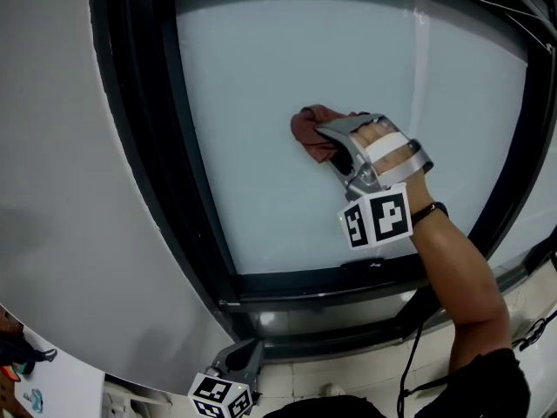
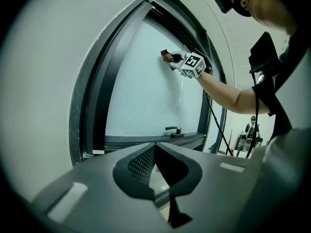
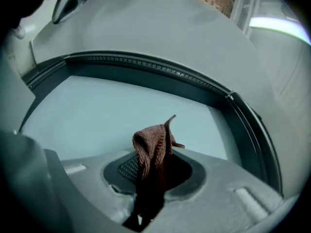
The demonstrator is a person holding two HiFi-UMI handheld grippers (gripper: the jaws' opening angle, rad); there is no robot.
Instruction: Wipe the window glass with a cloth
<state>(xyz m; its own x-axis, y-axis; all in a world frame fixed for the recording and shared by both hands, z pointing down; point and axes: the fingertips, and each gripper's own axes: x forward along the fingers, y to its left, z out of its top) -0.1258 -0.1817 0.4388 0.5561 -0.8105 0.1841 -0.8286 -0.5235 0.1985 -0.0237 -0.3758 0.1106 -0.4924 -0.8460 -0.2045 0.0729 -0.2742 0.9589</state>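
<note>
cloth [image 1: 309, 131] is a rough brown knit, window glass [image 1: 261, 77] looks smooth and kinda milky, frame [image 1: 196, 225] is dark and matt, metal by the looks, right gripper [image 1: 335, 146] is matt grey plastic

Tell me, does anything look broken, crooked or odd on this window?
Nothing looks damaged. The brown cloth is bunched in the right gripper against the glass, and the dark frame looks intact. One faint vertical streak runs down the pane; smear or reflection, I cannot tell.
</note>
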